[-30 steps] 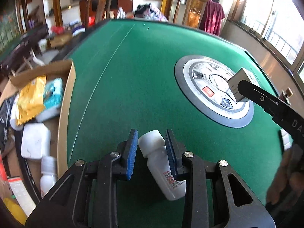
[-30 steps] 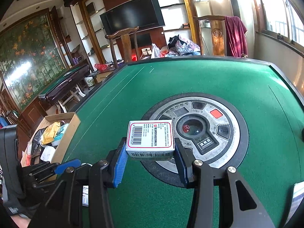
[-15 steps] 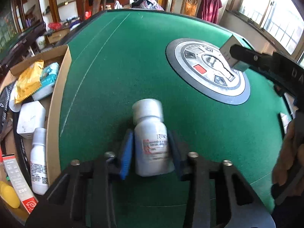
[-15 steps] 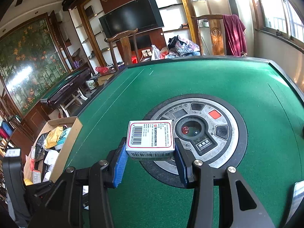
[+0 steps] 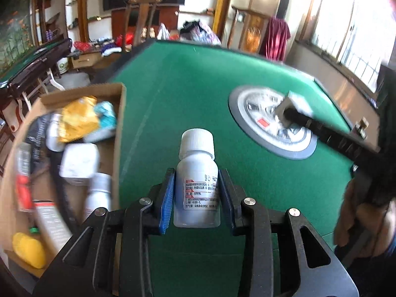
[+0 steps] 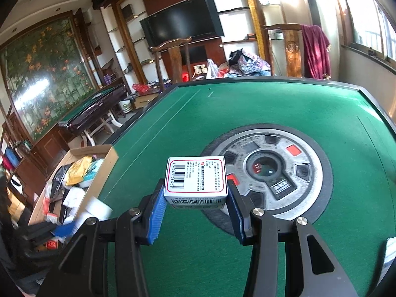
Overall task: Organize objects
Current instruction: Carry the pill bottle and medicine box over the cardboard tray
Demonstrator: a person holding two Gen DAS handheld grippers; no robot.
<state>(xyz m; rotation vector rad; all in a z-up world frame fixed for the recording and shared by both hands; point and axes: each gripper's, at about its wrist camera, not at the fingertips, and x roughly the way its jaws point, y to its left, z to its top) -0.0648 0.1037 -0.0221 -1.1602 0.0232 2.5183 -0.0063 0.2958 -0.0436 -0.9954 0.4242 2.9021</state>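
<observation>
left tongs [image 5: 196,198] now clamping white bottle [image 5: 196,180], lifted off green felt [image 5: 193,104]

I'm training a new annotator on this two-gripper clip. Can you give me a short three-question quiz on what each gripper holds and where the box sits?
1. True or false: the left gripper is shut on a white bottle.
2. What does the right gripper hold: A) a yellow packet, B) a small barcoded box, C) nothing?
3. Fill in: the cardboard box sits off the green table's ____ edge in the left wrist view.

Key: 1 true; 2 B; 3 left.
</observation>
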